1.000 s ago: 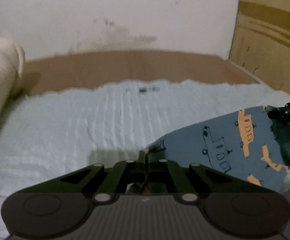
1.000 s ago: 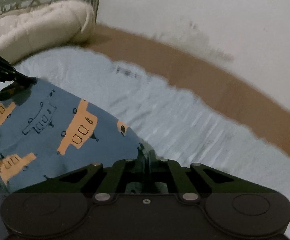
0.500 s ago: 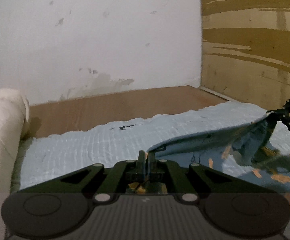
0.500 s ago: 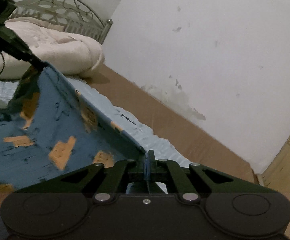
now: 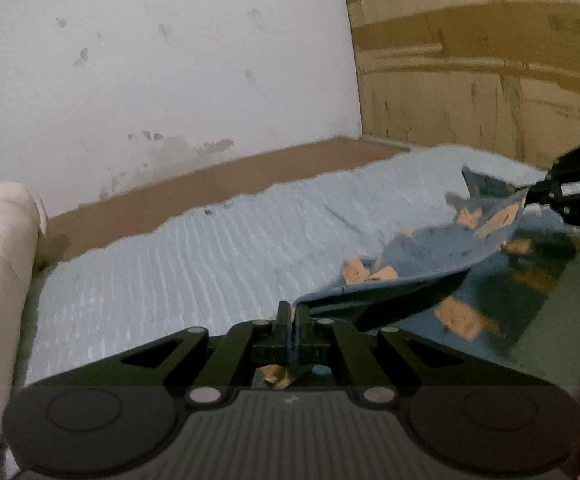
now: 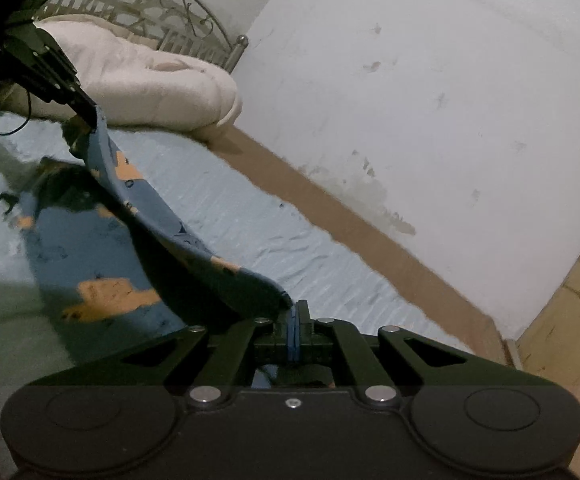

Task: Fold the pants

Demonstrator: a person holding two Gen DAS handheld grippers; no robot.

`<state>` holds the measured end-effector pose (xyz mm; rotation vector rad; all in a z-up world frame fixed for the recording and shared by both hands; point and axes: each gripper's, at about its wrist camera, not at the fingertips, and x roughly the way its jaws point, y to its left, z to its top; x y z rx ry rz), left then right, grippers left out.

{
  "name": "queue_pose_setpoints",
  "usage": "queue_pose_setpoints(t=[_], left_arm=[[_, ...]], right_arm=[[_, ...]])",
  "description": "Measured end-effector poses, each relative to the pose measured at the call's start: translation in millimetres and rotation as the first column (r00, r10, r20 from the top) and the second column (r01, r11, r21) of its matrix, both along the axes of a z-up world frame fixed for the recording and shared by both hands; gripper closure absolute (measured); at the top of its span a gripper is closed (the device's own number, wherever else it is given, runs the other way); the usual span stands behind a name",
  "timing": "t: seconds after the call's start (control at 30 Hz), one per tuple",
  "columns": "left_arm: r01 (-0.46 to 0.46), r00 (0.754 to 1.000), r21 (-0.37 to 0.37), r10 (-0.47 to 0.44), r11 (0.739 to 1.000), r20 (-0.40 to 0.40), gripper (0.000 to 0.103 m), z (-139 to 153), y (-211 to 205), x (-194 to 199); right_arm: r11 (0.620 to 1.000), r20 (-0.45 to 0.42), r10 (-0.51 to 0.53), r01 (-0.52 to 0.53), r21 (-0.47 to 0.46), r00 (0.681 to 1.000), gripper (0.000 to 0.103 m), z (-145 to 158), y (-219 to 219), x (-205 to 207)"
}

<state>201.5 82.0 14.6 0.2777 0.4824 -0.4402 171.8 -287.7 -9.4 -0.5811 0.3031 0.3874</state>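
The pants are blue with orange and dark boat prints. My left gripper is shut on one edge of them. My right gripper is shut on the other edge. The held edge is lifted off the light blue bed sheet and stretched between the two grippers. The rest of the pants hangs down onto the sheet. The right gripper shows at the right of the left wrist view. The left gripper shows at the upper left of the right wrist view.
A cream rolled duvet lies at the head of the bed, before a metal headboard. A brown strip runs along the white wall. Wooden panelling stands at the right.
Both grippers have risen with the pants edge, lifting it off the sheet. The cloth, first lying flat, now hangs stretched between them.
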Motion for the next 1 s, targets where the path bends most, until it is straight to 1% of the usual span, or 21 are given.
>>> queue_pose_setpoints(t=[0.1, 0.2, 0.3, 0.43, 0.53, 0.67, 0.77, 0.83, 0.87, 0.9, 0.93, 0.97, 1.0], left_arm=[[0.009, 1.0, 0.022, -0.008, 1.0, -0.023, 0.103, -12.7, -3.8, -7.4], [0.026, 0.999, 0.059, -0.024, 0.998, -0.035, 0.103, -24.0, -7.7, -16.9], [0.034, 0.998, 0.082, -0.029, 0.996, -0.06, 0.103, -36.7, -12.0, -21.7], [0.05, 0.997, 0.117, -0.043, 0.992, -0.067, 0.103, -43.0, -16.6, -26.7], [0.055, 0.995, 0.121, -0.044, 0.991, -0.091, 0.103, -48.9, -13.7, -27.7], [0.044, 0.994, 0.103, -0.033, 0.994, -0.108, 0.103, -53.7, -10.2, -29.3], [0.044, 0.991, 0.113, -0.029, 0.993, -0.131, 0.103, -61.9, -12.9, -30.2], [0.041, 0.992, 0.113, -0.027, 0.993, -0.122, 0.103, -64.9, -14.3, -31.8], [0.044, 0.993, 0.099, -0.033, 0.994, -0.11, 0.097, -64.4, -14.6, -34.4], [0.045, 0.994, 0.082, -0.037, 0.996, -0.099, 0.082, -63.4, -14.5, -37.0], [0.048, 0.995, 0.062, -0.043, 0.997, -0.091, 0.069, -62.7, -14.8, -39.7], [0.049, 0.995, 0.046, -0.045, 0.998, -0.086, 0.039, -61.9, -16.1, -42.8], [0.043, 0.996, 0.033, -0.04, 0.999, -0.076, 0.022, -61.1, -18.2, -45.9]], right_arm=[[1.0, 0.011, 0.0, 0.0, -0.027, 1.0, 0.103, -12.9, 4.8, -12.2], [0.998, 0.022, 0.008, -0.006, -0.058, 1.0, 0.103, -18.5, 11.7, -23.9], [0.993, 0.025, 0.023, -0.02, -0.12, 0.999, 0.103, -32.7, 15.9, -33.6], [0.985, 0.013, 0.04, -0.037, -0.168, 0.999, 0.103, -49.2, 22.0, -44.5], [0.98, 0.007, 0.038, -0.036, -0.194, 0.999, 0.103, -56.9, 24.2, -48.8], [0.983, -0.009, 0.022, -0.023, -0.183, 1.0, 0.103, -66.0, 21.4, -49.1], [0.985, -0.021, 0.014, -0.017, -0.171, 1.0, 0.103, -71.9, 19.6, -49.5], [0.982, -0.047, 0.014, -0.023, -0.187, 0.999, 0.103, -78.9, 20.1, -48.8], [0.982, -0.058, 0.013, -0.024, -0.187, 0.998, 0.103, -82.1, 19.7, -48.5], [0.985, -0.057, 0.012, -0.022, -0.172, 0.998, 0.102, -81.7, 17.2, -48.5], [0.989, -0.063, 0.008, -0.017, -0.15, 0.998, 0.097, -79.6, 14.2, -47.9], [0.991, -0.066, 0.007, -0.015, -0.131, 0.998, 0.092, -76.7, 10.6, -48.1], [0.995, -0.069, 0.0, -0.007, -0.102, 0.998, 0.076, -72.7, 6.1, -48.5]])
